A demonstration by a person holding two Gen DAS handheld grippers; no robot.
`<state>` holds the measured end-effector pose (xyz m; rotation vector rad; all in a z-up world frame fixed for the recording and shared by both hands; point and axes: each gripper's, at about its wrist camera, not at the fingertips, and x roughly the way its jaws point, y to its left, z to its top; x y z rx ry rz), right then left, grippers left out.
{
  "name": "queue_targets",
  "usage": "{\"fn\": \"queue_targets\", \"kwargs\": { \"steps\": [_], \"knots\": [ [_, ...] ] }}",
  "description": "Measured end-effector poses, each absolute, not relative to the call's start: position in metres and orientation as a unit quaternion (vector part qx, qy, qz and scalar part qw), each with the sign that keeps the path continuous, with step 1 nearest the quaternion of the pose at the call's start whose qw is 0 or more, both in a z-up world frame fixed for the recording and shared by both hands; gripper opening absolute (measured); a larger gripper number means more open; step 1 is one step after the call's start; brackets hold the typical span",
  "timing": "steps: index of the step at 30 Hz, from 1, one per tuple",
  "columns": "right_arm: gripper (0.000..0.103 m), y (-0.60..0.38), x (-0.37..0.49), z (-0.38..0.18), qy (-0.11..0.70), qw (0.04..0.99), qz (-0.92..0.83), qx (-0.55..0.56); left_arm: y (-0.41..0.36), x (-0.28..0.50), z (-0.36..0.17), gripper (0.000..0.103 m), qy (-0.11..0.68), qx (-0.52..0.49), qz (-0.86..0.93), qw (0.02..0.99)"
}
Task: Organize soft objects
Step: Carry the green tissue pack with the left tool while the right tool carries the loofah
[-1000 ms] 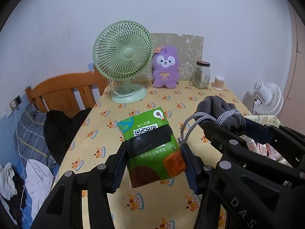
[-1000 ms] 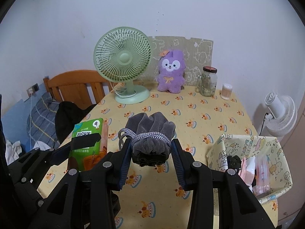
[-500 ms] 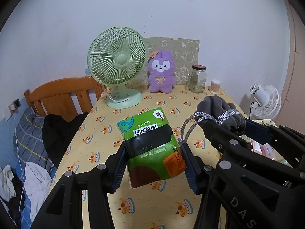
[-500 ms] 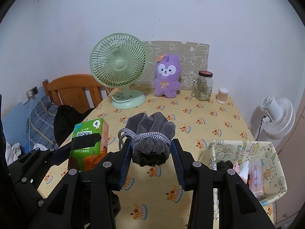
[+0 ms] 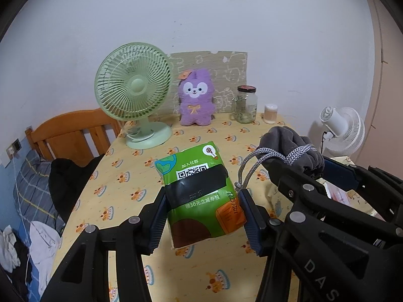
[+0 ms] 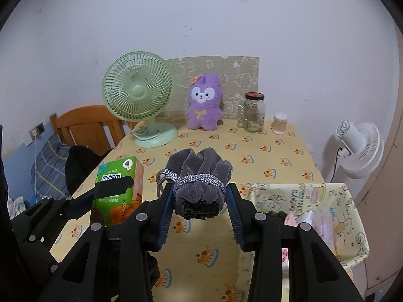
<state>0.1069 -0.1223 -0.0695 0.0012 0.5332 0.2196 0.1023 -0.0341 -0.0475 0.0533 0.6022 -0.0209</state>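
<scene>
Both grippers are carrying loads above the tabletop (image 6: 282, 156): the left gripper (image 5: 201, 216) is clamping a green tissue pack (image 5: 201, 196) by its lower half, and the right gripper (image 6: 199, 201) is squeezing a grey velvet drawstring pouch (image 6: 200, 178) just below its tied neck. Neither object is touching the yellow cloth; each is hanging in the air between blue pads. The patterned fabric storage bin (image 6: 312, 196) is sitting at the right edge of the tabletop and looks like the likely destination. The tissue pack is bulging above the pads, so it is at risk of tilting or sliding out if the hand swings quickly, since soft plastic wrap gives little purchase. The pouch's loose braided cord (image 5: 245, 168) is dangling towards the left gripper and could be snagging on its finger while the two are travelling so near each other. The bin's walls are sagging inwards, so a drop from too high or too near the rim could be folding the wall or missing altogether.
</scene>
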Motion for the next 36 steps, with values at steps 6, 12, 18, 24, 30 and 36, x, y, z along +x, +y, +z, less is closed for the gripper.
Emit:
{"fn": "queue_targets", "kwargs": {
  "steps": [6, 12, 18, 24, 30, 36],
  "knots": [
    [0.045, -0.141, 0.108, -0.068, 0.259, 0.961, 0.096, 0.010, -0.053, 0.105, -0.045, 0.056, 0.291, 0.033, -0.021, 0.956],
    [0.045, -0.160, 0.108, -0.068, 0.260, 0.962, 0.082, 0.016, -0.069, 0.106, -0.044, 0.056, 0.292, 0.030, -0.040, 0.955],
    [0.045, -0.179, 0.105, -0.065, 0.253, 0.965, 0.063, 0.018, -0.087, 0.106, -0.042, 0.056, 0.287, 0.035, -0.056, 0.956],
    [0.045, -0.196, 0.102, -0.063, 0.249, 0.967, 0.045, 0.022, -0.104, 0.108, -0.041, 0.056, 0.282, 0.040, -0.071, 0.956],
    [0.045, -0.214, 0.101, -0.063, 0.247, 0.968, 0.028, 0.025, -0.123, 0.111, -0.042, 0.056, 0.281, 0.047, -0.084, 0.955],
    [0.045, -0.231, 0.101, -0.065, 0.247, 0.968, 0.011, 0.030, -0.141, 0.113, -0.044, 0.056, 0.281, 0.051, -0.100, 0.953]
  ]
}}
